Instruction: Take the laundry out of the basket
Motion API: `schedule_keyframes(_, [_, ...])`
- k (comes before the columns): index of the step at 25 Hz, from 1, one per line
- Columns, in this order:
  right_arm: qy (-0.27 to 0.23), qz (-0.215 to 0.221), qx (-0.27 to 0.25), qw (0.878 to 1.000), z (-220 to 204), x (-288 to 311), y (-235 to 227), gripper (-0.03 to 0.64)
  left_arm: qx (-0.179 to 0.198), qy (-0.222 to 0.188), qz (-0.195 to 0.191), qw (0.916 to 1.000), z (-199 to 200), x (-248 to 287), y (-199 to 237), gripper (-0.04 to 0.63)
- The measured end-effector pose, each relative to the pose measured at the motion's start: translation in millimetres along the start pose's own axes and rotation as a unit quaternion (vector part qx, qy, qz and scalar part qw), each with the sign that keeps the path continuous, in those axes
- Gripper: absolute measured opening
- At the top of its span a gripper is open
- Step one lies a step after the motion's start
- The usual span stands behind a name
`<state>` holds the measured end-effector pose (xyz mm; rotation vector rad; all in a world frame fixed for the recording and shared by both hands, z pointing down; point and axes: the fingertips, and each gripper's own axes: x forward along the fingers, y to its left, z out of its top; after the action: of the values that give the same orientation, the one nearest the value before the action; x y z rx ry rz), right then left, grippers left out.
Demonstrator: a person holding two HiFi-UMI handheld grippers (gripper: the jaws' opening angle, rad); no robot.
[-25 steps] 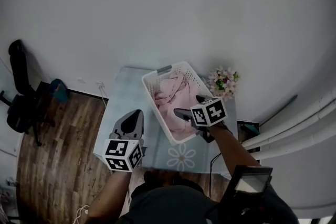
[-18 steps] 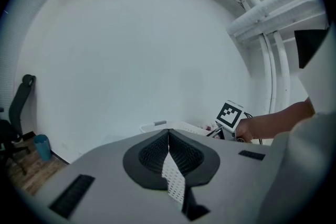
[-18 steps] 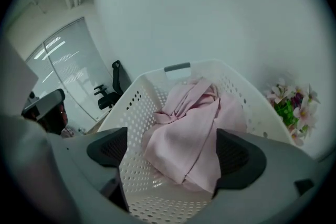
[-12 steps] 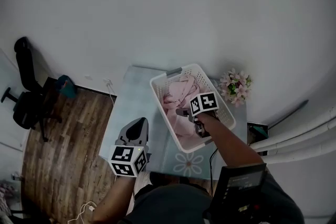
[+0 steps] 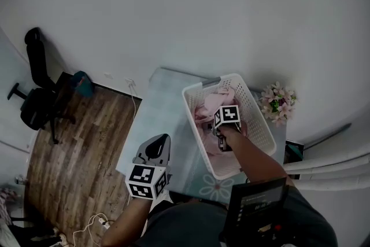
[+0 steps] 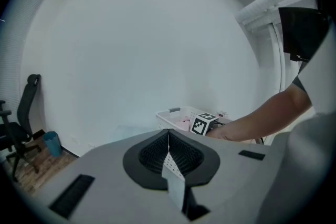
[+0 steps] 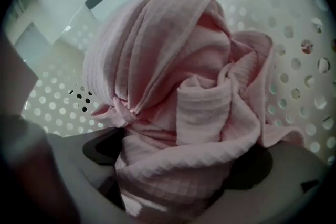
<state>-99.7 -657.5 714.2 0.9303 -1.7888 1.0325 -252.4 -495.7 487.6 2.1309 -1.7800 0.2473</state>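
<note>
A white perforated basket [image 5: 254, 124] stands on a pale glass table [image 5: 165, 104] and holds crumpled pink laundry [image 5: 209, 106]. My right gripper [image 5: 219, 139] is down inside the basket, on the pile. In the right gripper view the pink cloth [image 7: 173, 86] fills the frame and bulges between the jaws of the right gripper [image 7: 178, 162], which stand wide apart and are opening; the pads do not clamp it. The basket wall [image 7: 299, 55] shows behind. My left gripper [image 5: 156, 147] hovers over the table's near left edge, shut and empty [image 6: 169, 136].
Pink flowers [image 5: 277, 102] stand just right of the basket. An office chair [image 5: 36, 95] and a blue bin [image 5: 82, 84] sit on the wooden floor [image 5: 75, 159] at the left. Cables [image 5: 87, 227] lie near my feet. A white wall is behind the table.
My right gripper has moved from the basket's near rim forward and down into the pink laundry. The left gripper stays shut by the table's near left edge.
</note>
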Motion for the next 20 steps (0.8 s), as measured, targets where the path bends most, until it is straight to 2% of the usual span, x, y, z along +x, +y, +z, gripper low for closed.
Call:
schedule_keyframes(4, [-0.002, -0.017, -0.009, 1.000, 11.5, 16.6, 3.2, 0.563, -0.001, 0.013, 0.010, 0.9999, -6.8, 1.7, 13.6, 0.011])
schedule_keyframes(9, [-0.030, -0.078, -0.051, 0.995, 21.0, 26.3, -3.2, 0.561, -0.002, 0.020, 0.013, 0.9997, -12.1, 3.5, 19.7, 0.011])
schedule_keyframes(12, [-0.034, -0.088, -0.060, 0.994, 23.8, 26.0, -3.5, 0.555, -0.009, 0.016, 0.011, 0.9998, -10.1, 4.2, 18.7, 0.011])
schedule_keyframes(20, [-0.051, -0.107, -0.087, 0.989, 29.9, 24.6, -9.9, 0.440, -0.008, 0.013, 0.002, 0.9999, -12.8, 4.2, 11.6, 0.011])
